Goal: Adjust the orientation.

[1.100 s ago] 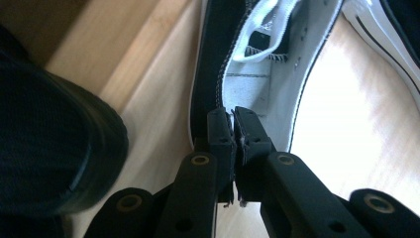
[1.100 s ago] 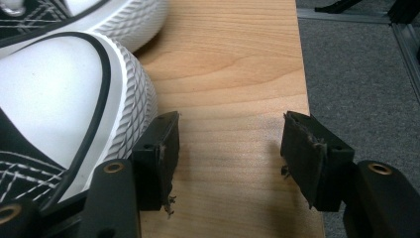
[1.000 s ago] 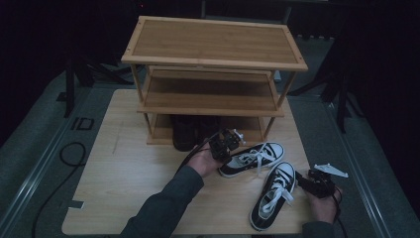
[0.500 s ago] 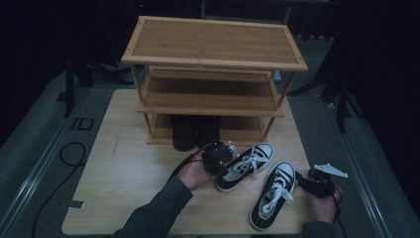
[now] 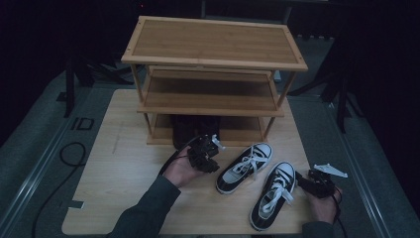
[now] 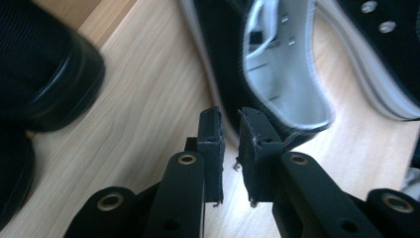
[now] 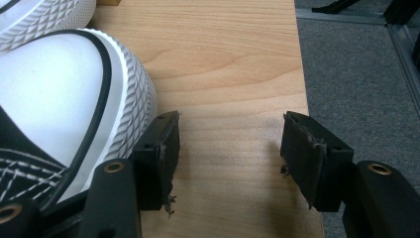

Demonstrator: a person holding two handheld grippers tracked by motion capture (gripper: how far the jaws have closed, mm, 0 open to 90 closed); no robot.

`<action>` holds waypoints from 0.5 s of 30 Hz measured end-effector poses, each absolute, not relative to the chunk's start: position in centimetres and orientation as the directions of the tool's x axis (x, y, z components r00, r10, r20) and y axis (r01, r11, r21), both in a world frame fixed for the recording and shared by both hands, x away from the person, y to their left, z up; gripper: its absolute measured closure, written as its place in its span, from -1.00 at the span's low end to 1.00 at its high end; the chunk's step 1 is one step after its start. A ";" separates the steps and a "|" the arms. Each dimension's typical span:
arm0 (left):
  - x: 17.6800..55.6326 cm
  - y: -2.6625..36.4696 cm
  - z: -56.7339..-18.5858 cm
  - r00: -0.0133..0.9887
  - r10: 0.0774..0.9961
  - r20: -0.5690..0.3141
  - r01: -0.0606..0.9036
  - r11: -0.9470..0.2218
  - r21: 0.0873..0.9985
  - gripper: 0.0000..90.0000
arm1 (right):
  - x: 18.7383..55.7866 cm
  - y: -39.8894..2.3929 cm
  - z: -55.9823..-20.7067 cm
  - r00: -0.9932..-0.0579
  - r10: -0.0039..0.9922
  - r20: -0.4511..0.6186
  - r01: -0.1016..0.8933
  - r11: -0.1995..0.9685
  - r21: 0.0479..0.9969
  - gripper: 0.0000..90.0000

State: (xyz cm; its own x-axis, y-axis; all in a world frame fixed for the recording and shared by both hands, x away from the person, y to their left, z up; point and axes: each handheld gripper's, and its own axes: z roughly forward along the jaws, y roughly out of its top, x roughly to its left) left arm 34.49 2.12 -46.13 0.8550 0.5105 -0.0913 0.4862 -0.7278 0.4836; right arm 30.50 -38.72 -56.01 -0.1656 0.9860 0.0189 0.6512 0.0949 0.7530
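Two black-and-white sneakers lie on the wooden table in front of the rack. My left gripper (image 5: 205, 151) sits just left of the heel of the farther sneaker (image 5: 245, 167). Its jaws have just been opening. In the left gripper view the left gripper (image 6: 230, 148) shows a narrow gap with bare wood in it, and the sneaker's heel (image 6: 282, 74) lies just beyond the tips. My right gripper (image 5: 317, 181) rests open beside the toe of the nearer sneaker (image 5: 273, 194). In the right gripper view the right gripper (image 7: 230, 158) holds nothing, and the white toe cap (image 7: 64, 99) touches its left jaw.
A three-tier bamboo shoe rack (image 5: 213, 64) stands at the back of the table (image 5: 114, 168). A pair of black shoes (image 5: 193, 130) sits under its lowest shelf, seen as a dark toe (image 6: 44, 74) at left. Grey floor (image 7: 366, 74) borders the table's right edge.
The left gripper pulled the farther sneaker toward the near left, then let go of its heel and drew back to the left. The right gripper stayed still.
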 end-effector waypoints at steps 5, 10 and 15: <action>34.7 2.9 -47.2 0.839 0.533 -0.105 0.512 -0.711 0.483 0.75 | 30.2 -38.4 -55.6 -0.180 0.984 -0.012 0.668 0.131 0.733 -0.06; 34.7 3.7 -47.9 0.840 0.535 -0.090 0.505 -0.711 0.489 0.70 | 29.6 -38.0 -54.4 -0.200 0.980 -0.017 0.651 0.146 0.745 -0.02; 34.8 4.7 -48.5 0.828 0.554 -0.086 0.522 -0.706 0.479 0.68 | 29.1 -37.5 -53.2 -0.242 0.970 -0.033 0.636 0.184 0.750 0.03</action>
